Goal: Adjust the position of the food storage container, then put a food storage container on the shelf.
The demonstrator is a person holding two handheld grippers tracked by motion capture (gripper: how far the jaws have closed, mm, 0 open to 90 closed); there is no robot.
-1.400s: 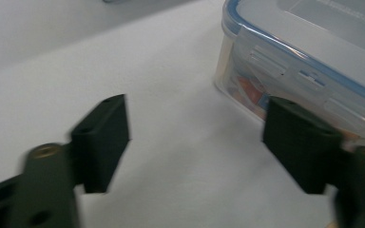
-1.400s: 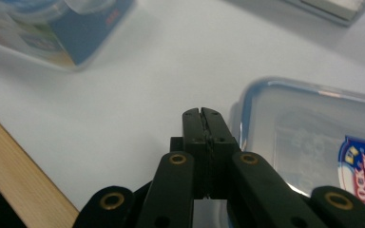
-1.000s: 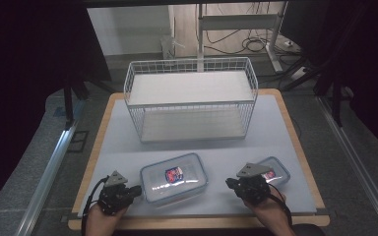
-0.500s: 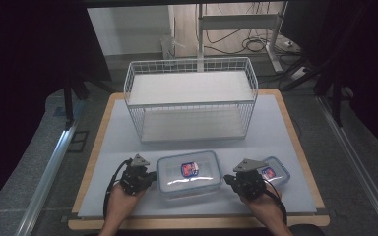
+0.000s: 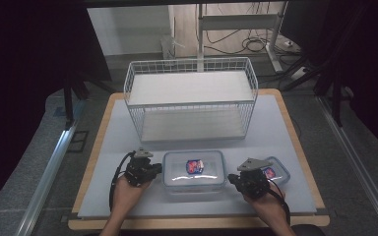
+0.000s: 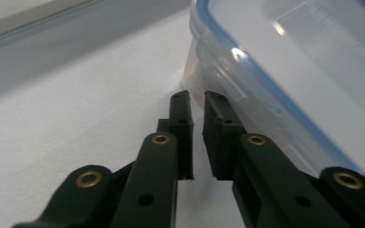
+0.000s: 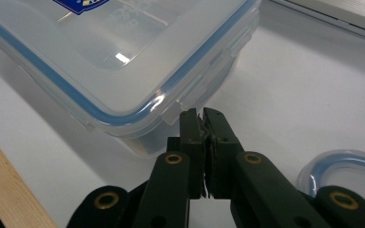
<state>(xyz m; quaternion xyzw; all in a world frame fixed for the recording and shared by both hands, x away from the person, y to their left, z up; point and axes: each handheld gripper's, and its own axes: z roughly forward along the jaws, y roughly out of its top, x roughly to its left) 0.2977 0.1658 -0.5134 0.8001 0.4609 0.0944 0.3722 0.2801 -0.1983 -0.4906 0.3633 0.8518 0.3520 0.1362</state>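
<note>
small container [image 5: 274, 170] half hidden, label perhaps blurred

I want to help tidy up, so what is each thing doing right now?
Large clear plastic box with blue-rimmed lid, closed, lying flat.
Small clear plastic box, lid on.
White wire basket, upright.
Left claw, just opened a crack, nothing between.
Right claw, shut, by the large box's latch.

Container lid [image 5: 194, 169], sticker [image 5: 194, 166] (red-blue), no legible text

Large container [image 5: 194, 169] before wire basket [image 5: 191, 98], small container [image 5: 274, 169] right
</note>
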